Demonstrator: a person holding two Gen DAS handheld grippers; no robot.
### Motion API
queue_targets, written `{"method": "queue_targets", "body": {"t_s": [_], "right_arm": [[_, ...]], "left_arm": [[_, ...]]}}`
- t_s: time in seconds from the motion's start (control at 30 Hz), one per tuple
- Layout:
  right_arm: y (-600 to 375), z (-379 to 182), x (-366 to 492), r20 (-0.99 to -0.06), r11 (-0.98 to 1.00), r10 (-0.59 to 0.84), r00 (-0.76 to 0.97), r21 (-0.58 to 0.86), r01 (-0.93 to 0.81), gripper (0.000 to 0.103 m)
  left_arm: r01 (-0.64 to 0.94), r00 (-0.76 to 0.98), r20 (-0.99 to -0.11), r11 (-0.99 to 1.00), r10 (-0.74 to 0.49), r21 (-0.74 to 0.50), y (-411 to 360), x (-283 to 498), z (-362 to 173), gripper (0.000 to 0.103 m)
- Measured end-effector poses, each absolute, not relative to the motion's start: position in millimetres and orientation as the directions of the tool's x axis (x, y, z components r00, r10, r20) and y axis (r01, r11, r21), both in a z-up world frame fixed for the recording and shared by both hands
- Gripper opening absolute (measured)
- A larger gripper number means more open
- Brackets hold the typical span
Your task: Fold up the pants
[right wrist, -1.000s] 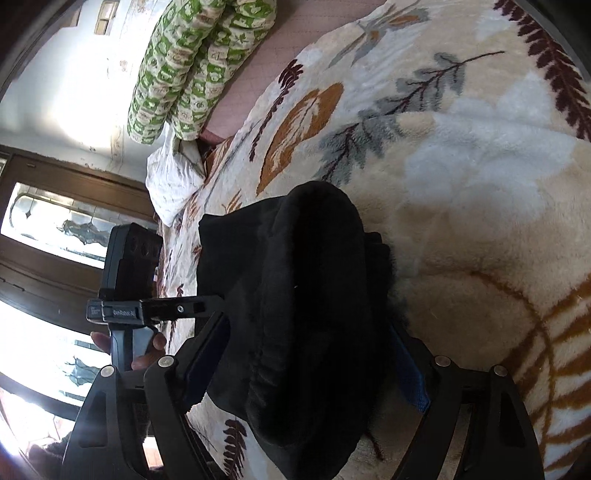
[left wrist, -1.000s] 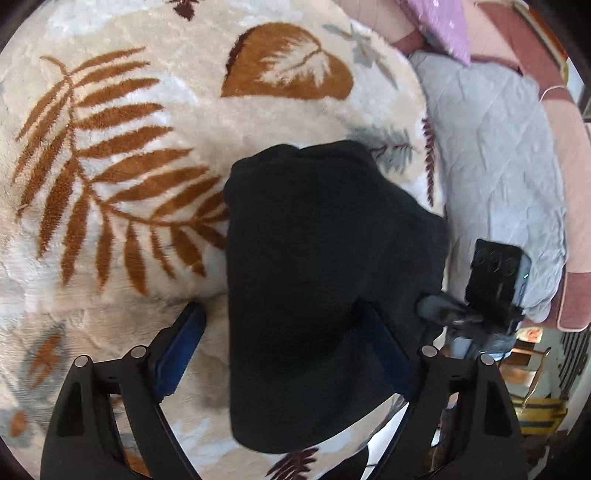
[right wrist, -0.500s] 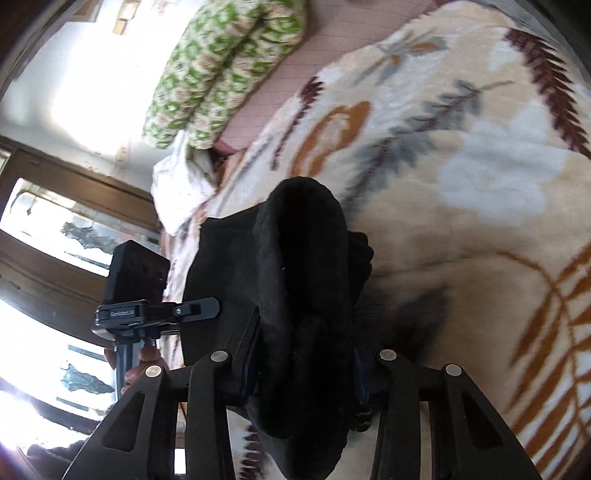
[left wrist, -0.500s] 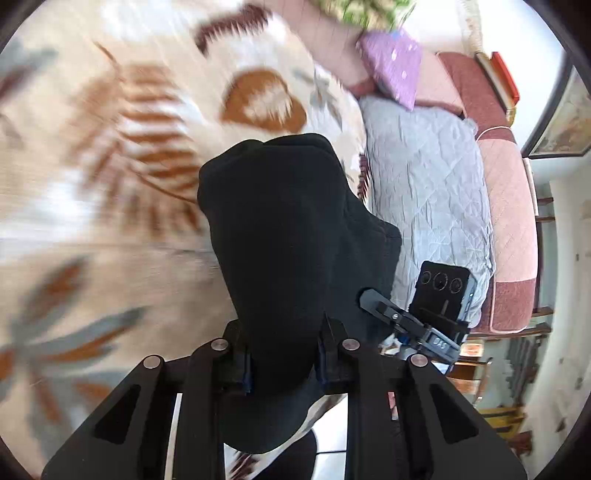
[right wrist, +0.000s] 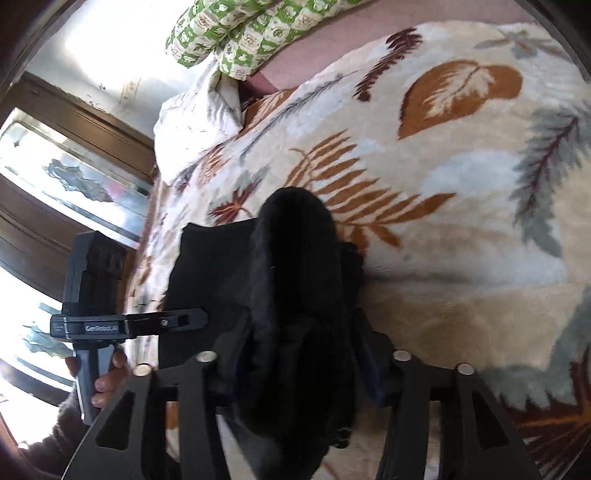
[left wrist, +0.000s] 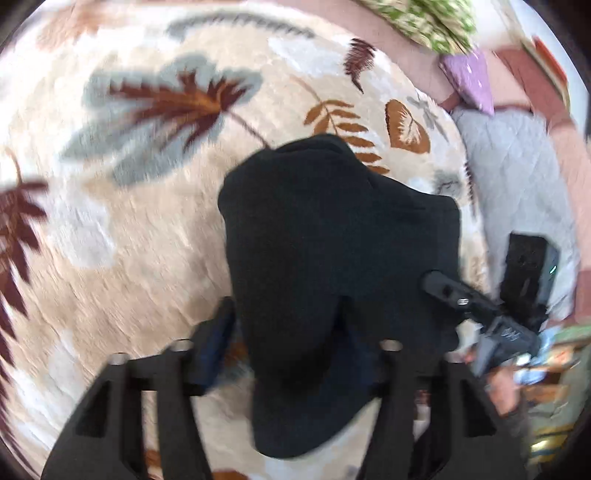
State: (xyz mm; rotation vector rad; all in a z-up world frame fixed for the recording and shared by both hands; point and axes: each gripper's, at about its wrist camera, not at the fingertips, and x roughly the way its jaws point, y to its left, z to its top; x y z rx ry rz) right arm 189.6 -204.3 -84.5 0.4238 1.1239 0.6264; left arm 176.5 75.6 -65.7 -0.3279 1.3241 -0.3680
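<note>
The black pants lie bunched in a folded bundle on the leaf-patterned blanket. My left gripper straddles the near end of the bundle with its jaws apart. In the right wrist view the pants rise as a dark hump between the fingers. My right gripper also has its jaws spread around the cloth, not pinching it. Each view shows the other gripper beside the bundle: the right one and the left one.
A grey quilt and a purple pillow lie to the right of the blanket. A green patterned pillow and a white cloth lie at the bed's far end. Wooden window frames stand beyond.
Both grippers were pinched on the pants half a second ago; both have now opened and let go. The left view has swung and is blurred from motion.
</note>
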Motion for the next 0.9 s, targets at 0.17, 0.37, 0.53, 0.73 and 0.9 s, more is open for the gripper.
{"method": "queue_targets", "body": {"t_s": [0.17, 0.37, 0.53, 0.73, 0.9], "right_arm": [[-237, -87, 185, -0.700, 0.757, 0.652, 0.291, 0.628, -0.183, 0.069], [-253, -33, 148, -0.648, 0.738, 0.652, 0.394, 0.662, -0.131, 0.074], [-216, 11, 86, -0.747, 0.905, 0.409, 0.525, 0.405, -0.128, 0.103], [-174, 13, 21, -0.773, 0.991, 0.131, 0.620, 0.092, -0.094, 0.103], [-170, 9, -16, -0.744, 0.996, 0.088, 0.662, 0.058, -0.068, 0.103]], "left_arm": [[0.067, 0.230, -0.885, 0.914, -0.404, -0.400, 77, 168, -54, 0.069], [0.043, 0.385, -0.896, 0.974, -0.220, -0.221, 87, 124, -10, 0.068], [-0.051, 0.501, -0.865, 0.996, -0.034, -0.069, 79, 74, 2, 0.069], [-0.118, 0.543, -0.839, 0.993, 0.040, -0.029, 69, 29, -6, 0.069], [-0.140, 0.548, -0.833, 0.990, 0.071, -0.007, 63, 8, -12, 0.069]]}}
